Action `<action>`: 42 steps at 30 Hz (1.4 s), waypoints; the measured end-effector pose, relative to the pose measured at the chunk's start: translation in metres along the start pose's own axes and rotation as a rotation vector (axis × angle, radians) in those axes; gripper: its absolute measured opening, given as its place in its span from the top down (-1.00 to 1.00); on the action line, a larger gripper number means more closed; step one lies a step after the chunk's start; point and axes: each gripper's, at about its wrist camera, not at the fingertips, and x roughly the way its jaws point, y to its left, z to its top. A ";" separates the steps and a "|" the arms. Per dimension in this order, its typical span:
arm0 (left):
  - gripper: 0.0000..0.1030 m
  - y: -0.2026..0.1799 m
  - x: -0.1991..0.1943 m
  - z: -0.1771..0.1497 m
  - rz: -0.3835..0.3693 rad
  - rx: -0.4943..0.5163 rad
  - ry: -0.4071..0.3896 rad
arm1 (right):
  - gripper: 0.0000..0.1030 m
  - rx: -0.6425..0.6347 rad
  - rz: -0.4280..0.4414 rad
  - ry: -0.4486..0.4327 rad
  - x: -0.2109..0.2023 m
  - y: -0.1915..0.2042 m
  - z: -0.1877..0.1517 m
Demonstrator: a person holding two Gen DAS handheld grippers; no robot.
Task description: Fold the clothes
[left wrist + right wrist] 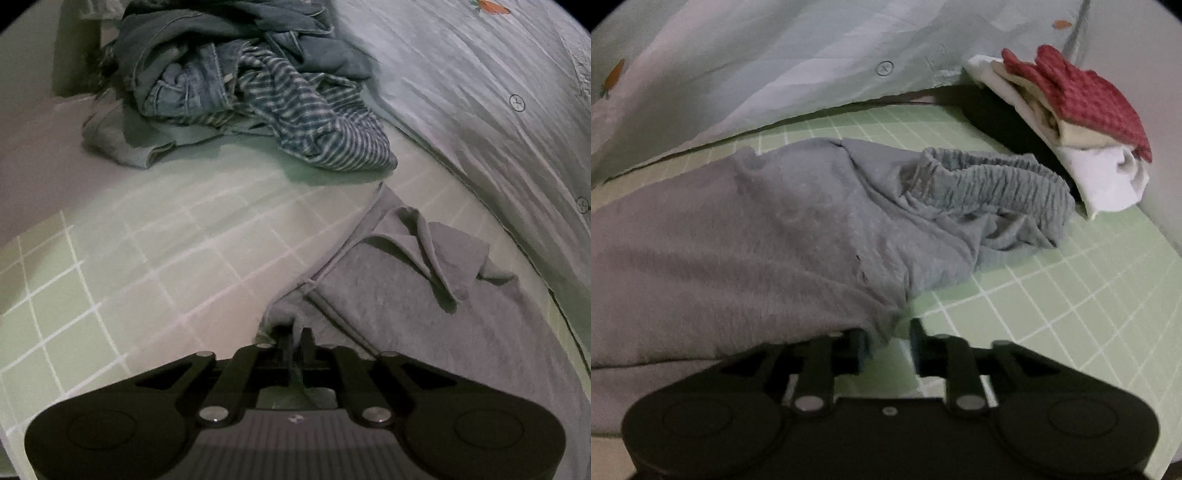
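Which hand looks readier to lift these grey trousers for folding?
Left. The left gripper fingers are pinched on the grey trousers hem, while the right gripper fingers stand apart around an edge, apparently not yet clamped.

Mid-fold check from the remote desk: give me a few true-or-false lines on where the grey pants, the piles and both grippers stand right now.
1. The left gripper is closed on an edge of the grey pants. True.
2. The unfolded pile holds a striped garment and jeans. True.
3. The folded stack has a blue item on top. False: the top item is red.
4. The pants' elastic waistband lies toward the folded stack. True.
5. The pants lie on a bare wooden floor. False: they lie on a green grid-patterned sheet.
6. The right gripper is far from the pants. False: grey fabric sits between its fingers.
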 end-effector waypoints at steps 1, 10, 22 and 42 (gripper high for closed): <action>0.63 0.003 -0.002 0.000 -0.003 -0.021 -0.004 | 0.31 0.020 0.000 0.004 -0.001 -0.001 0.002; 0.46 0.020 -0.023 0.012 -0.207 -0.243 -0.020 | -0.13 0.368 0.156 0.022 -0.027 -0.032 0.024; 0.38 -0.004 0.015 0.017 -0.236 -0.270 0.088 | -0.12 0.511 0.246 0.086 -0.015 -0.041 0.019; 0.90 -0.034 0.030 0.027 -0.075 -0.163 0.052 | -0.12 0.511 0.179 0.081 -0.004 -0.050 0.016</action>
